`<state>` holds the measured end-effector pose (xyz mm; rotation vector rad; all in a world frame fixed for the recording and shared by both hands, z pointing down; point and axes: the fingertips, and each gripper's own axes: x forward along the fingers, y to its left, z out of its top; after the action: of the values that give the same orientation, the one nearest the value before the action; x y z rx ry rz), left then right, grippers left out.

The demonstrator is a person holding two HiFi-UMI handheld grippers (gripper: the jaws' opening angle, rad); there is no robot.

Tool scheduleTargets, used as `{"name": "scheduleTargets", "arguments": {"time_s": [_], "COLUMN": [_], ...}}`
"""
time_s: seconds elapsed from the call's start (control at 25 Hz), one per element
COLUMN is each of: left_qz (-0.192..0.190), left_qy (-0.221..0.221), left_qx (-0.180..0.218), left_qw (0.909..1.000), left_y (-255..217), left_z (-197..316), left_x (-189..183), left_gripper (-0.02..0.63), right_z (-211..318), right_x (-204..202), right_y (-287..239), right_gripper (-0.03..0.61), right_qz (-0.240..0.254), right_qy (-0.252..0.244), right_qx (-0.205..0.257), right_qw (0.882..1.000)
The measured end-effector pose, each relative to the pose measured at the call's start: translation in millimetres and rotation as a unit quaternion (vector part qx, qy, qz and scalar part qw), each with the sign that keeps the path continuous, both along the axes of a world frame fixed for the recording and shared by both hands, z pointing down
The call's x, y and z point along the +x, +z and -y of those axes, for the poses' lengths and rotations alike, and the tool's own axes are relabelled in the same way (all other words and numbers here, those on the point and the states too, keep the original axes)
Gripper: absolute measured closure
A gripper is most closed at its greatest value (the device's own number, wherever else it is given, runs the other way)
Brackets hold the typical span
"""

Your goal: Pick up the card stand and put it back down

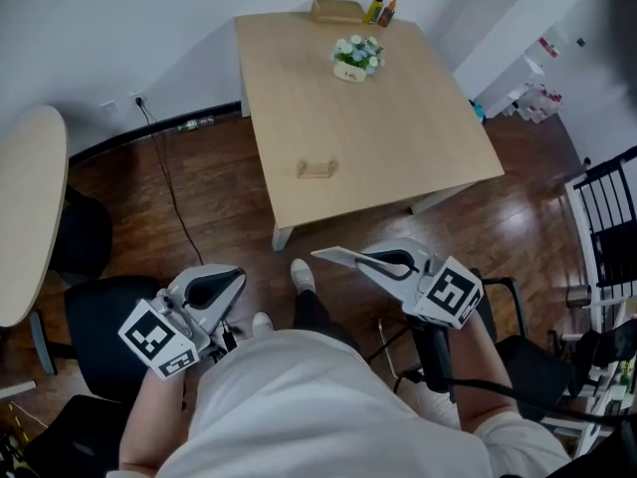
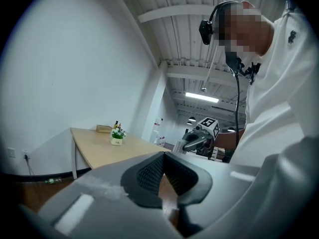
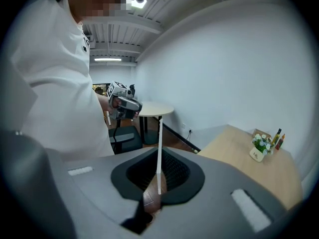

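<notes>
The small wooden card stand [image 1: 317, 168] sits by itself near the front edge of the light wooden table [image 1: 398, 147]. Both grippers are held close to the person's body, well short of the table and over the floor. My right gripper [image 1: 328, 257] points toward the table and is shut on a thin white card [image 3: 159, 133], which shows edge-on between its jaws. Lower on the left, my left gripper [image 1: 214, 289] has its jaws together with nothing between them [image 2: 163, 156]. The card stand appears in neither gripper view.
On the table's far side stand a small potted flower [image 1: 356, 58], a wooden box [image 1: 336, 10] and bottles [image 1: 381, 10]. A round table [image 1: 25, 217] is at the left. Black chairs [image 1: 100, 327] flank the person, and a cable lies on the dark wood floor.
</notes>
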<state>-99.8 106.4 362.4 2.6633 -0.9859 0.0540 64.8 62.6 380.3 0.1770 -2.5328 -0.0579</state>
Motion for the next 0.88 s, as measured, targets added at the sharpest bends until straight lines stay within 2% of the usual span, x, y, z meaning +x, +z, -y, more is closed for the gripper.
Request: {"name": "scheduleTargets", "arguments": {"time_s": [0.32,0.52,0.88], "left_qz": [-0.002,0.018,0.002], "left_qy": [0.015,0.019,0.017], "left_qx": [0.007,0.013,0.005], "left_qw": [0.9999,0.9996,0.9998], "left_y": [1,3,-1], "left_z": [-18,-22,-25], "left_x": [4,4,-6], "left_gripper": [0.612,0.614,0.614], "right_z": [-58,-69,-67], "right_x": [8,7,2], "right_y": [-6,-9,-17], "right_gripper": [0.558,0.558,0.558], "right_qz": [-0.003,-0.002,-0.007], "right_qy": [0.015,0.021,0.030], "right_qx": [-0.014,-0.014,-0.017], "right_qw": [1.000,1.000,0.999]}}
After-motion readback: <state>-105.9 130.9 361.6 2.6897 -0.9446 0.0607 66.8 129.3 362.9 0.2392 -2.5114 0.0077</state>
